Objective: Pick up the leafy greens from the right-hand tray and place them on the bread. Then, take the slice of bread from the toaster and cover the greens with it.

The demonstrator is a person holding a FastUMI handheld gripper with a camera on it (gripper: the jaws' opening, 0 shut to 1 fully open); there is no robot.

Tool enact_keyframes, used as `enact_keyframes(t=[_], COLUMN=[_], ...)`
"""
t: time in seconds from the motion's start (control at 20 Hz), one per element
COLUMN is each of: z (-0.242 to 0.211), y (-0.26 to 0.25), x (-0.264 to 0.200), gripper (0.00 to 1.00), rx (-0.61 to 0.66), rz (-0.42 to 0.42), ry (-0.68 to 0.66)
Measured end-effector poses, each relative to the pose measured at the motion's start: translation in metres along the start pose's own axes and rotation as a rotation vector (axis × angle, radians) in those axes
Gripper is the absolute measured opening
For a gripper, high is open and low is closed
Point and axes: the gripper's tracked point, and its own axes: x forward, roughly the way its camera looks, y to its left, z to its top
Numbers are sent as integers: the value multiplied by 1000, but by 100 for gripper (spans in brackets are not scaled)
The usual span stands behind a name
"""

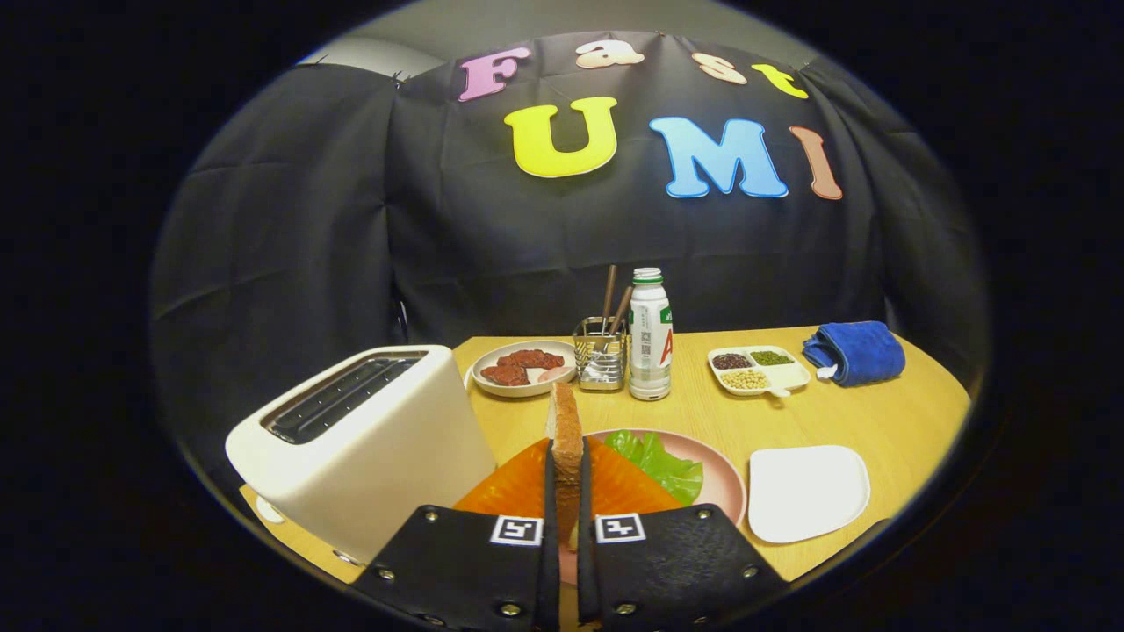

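Bread slice held on edge above the pink plate, greens already lying there

Your gripper (566,500) has both fingers pressed narrow on the bread slice (566,439), standing upright between them beside the toaster (360,448). The leafy greens (663,463) lie on the pink plate (724,483), just right of the fingers, over an orange layer (518,487); the white tray (806,491) sits further right. Judged: tip the slice flat, centre it over the greens, lower it before you let go
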Motion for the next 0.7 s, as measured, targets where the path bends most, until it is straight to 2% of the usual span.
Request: enact_keyframes(t=[0.2,0.35,0.4,0.5,0.6,0.7], z=[-10,-18,-20,-24,-25,-24], y=[-16,-35,-40,-50,-65,-69], x=[1,3,4,7,5,6], gripper=[17,17,24,27,43,43], rx=[-7,-55,-70,-95,-120,-93], rz=[-21,-61,-71,-101,-137,-130], ry=[30,38,45,51,50,40])
